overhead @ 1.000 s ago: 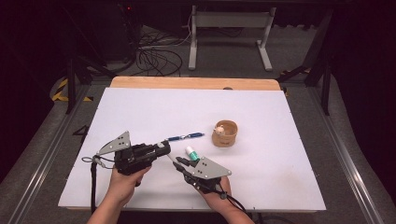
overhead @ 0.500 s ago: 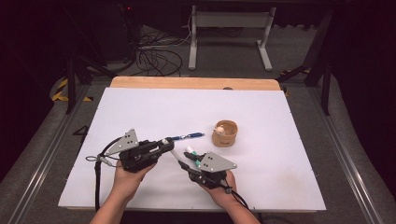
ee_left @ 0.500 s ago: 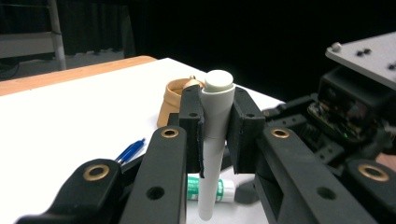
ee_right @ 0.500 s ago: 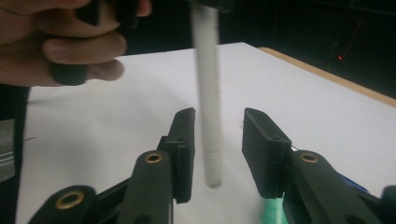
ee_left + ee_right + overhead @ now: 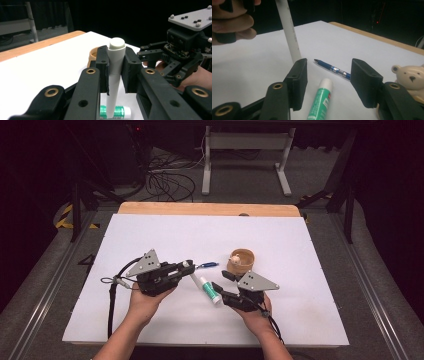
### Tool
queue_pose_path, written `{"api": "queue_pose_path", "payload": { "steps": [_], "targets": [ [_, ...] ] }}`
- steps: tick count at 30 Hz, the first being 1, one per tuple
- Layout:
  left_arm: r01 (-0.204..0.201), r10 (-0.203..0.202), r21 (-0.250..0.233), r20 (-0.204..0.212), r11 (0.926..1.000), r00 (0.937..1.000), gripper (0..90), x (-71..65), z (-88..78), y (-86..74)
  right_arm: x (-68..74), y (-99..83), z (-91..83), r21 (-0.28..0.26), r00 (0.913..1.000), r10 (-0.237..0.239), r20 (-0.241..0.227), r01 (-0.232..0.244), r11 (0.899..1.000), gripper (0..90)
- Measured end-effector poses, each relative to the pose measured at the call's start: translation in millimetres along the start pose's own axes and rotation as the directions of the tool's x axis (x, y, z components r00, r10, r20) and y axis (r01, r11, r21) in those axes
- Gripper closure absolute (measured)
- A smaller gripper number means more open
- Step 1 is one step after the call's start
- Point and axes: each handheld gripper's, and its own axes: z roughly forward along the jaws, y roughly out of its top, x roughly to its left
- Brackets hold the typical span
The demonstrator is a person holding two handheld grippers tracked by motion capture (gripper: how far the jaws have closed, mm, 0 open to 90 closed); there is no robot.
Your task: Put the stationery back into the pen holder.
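Left gripper (image 5: 115,75): jaws clamped on a white tube (image 5: 115,75) just below its cap, which points up and away in the left gripper view. Right gripper (image 5: 328,82): jaws spread wide, empty, straddling a green-and-white glue stick (image 5: 320,100) lying on the white table (image 5: 310,270). A blue pen (image 5: 333,68) lies just beyond; a bear figure (image 5: 409,75) sits in a wooden bowl (image 5: 241,262) nearby. We judge the glue stick is next: lower squarely, centre it, close mid-barrel so it won't roll.
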Motion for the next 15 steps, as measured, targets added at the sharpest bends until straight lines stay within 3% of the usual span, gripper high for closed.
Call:
{"api": "queue_pose_path", "payload": {
  "steps": [4, 15],
  "targets": [
    [-0.015, 0.015, -0.012, -0.009, 0.9998, 0.9998, 77.9, 0.6, 4.7, 7.5, -6.5, -0.1, -8.1, 0.008, 0.9997, -0.018, 0.016, 0.018, 1.0, 44.1],
    [-0.03, 0.03, -0.02, -0.002, 0.9994, 0.9996, 77.9, 2.1, 25.1, 29.7, -37.4, -2.7, -32.0, -0.032, 0.9967, 0.062, 0.053, -0.06, 0.998, 33.2]
  ]
}}
